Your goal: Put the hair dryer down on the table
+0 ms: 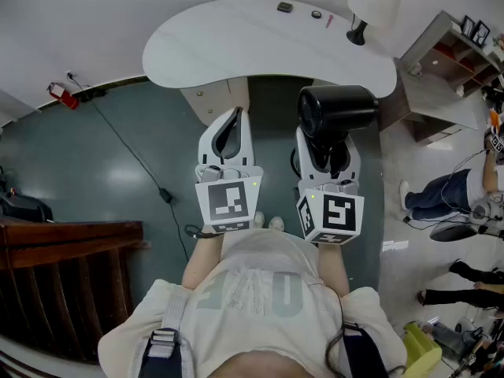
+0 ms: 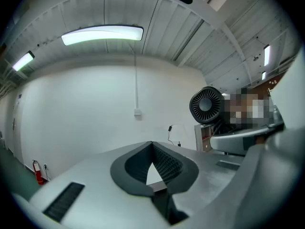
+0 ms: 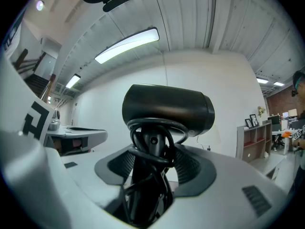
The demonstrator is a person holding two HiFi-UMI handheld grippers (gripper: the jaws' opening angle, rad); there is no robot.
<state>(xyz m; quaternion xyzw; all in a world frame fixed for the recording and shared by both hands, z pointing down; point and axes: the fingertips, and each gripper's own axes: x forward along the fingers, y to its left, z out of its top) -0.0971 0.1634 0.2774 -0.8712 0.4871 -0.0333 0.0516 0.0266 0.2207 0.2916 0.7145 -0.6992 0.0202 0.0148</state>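
Observation:
The black hair dryer (image 1: 339,110) stands upright in my right gripper (image 1: 325,146), barrel on top, held in the air over the floor just short of the white table (image 1: 236,46). In the right gripper view the jaws are shut on the hair dryer's handle (image 3: 151,175), which has its cord wound around it; the barrel (image 3: 167,109) rises above the pads. My left gripper (image 1: 229,132) hovers beside it at the same height, shut and empty, its tips meeting (image 2: 152,149). The left gripper view shows the hair dryer's rear grille (image 2: 206,105) at the right.
A lamp (image 1: 368,8) and a few small items (image 1: 284,7) sit on the table's far side. A shelf unit (image 1: 445,69) stands at the right, with people (image 1: 449,191) beyond it. A wooden railing (image 1: 63,250) is at the left. A cable (image 1: 134,160) runs across the floor.

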